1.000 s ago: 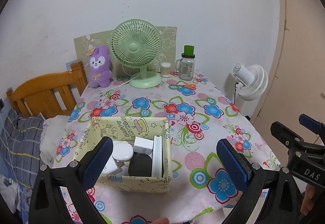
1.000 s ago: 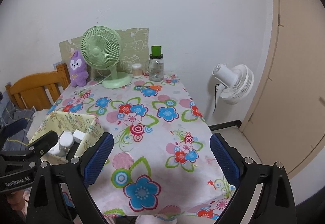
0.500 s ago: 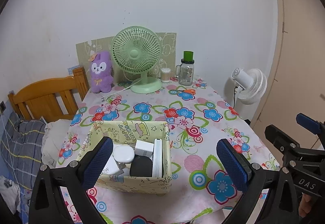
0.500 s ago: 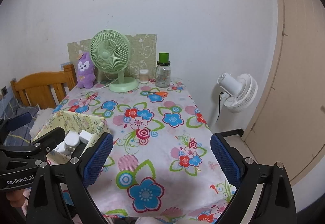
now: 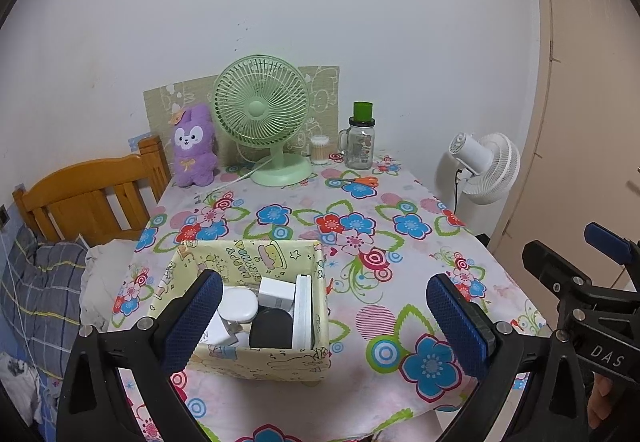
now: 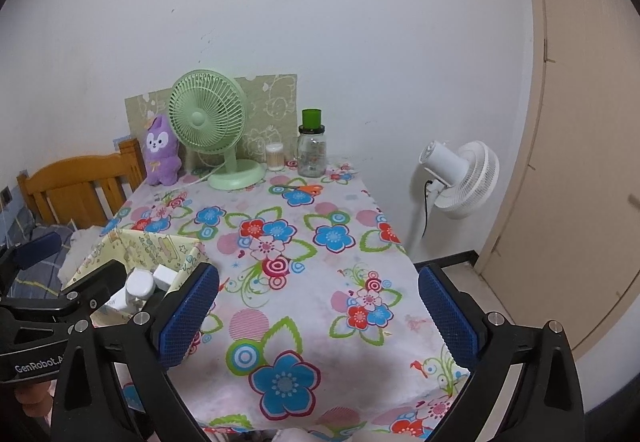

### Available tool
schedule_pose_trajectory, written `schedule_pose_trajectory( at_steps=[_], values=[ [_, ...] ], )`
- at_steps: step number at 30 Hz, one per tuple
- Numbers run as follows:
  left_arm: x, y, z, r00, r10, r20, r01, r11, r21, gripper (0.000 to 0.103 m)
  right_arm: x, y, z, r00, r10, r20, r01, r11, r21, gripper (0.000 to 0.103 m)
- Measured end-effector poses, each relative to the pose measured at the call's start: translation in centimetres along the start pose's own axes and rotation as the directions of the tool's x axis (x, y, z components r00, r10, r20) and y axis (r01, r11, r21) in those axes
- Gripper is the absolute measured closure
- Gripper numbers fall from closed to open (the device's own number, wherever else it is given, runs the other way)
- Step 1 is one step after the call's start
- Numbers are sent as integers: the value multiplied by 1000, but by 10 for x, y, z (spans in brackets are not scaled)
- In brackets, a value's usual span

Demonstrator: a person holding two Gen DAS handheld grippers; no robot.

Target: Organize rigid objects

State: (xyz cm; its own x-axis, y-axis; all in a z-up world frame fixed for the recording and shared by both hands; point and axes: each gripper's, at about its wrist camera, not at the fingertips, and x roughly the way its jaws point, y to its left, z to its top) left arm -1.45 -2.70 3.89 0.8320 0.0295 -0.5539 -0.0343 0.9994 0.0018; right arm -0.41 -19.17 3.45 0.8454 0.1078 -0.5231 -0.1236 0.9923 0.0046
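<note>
Rigid objects [image 5: 264, 316] sit packed in our yellow box [image 5: 256, 360] on the counter's [image 5: 400, 242] near left. Since earlier we've drawn back. Our left gripper [image 5: 324, 324] and right gripper [image 6: 318, 316] hover wide open, empty. Far off stands a green fan [image 5: 262, 117].

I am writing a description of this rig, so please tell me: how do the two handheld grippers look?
Both the left gripper and the right gripper have black frames with silver screws and two fingers carrying blue, finely textured pads. White lettering reads "GenRobot.A" on the left gripper's body and "DAS" on the right one's. No cables or sleeves are visible.
</note>
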Motion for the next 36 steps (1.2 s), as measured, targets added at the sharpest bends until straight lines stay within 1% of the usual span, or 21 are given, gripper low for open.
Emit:
schedule_pose_trajectory(
  at_steps=[3,6,10,16,20,28,36],
  values=[
    [1,-1,0,1000,-3,-5,3,1000,0,0,2,-2,-1,1000,7,-2,-7,1000,13,2],
    [0,-2,0,1000,-22,-8,22,1000,5,0,4,-3,-2,1000,14,-7,-14,1000,21,2],
    [2,-5,0,1000,-17,-4,17,1000,17,0,6,-4,-3,1000,16,-9,-16,999,29,2],
    [7,-2,0,1000,-22,-12,22,1000,10,0,11,-3,-1,1000,14,-17,-14,999,41,2],
    [12,0,2,1000,-14,-26,14,1000,17,0,10,0,-1,1000,-13,8,13,998,55,1],
    [19,3,5,999,-26,-28,27,999,22,0,21,0,1,1000,-14,-27,17,996,85,0],
    [17,5,7,999,-30,-18,31,999,21,0,13,4,4,999,-37,4,37,997,68,0]
  ],
)
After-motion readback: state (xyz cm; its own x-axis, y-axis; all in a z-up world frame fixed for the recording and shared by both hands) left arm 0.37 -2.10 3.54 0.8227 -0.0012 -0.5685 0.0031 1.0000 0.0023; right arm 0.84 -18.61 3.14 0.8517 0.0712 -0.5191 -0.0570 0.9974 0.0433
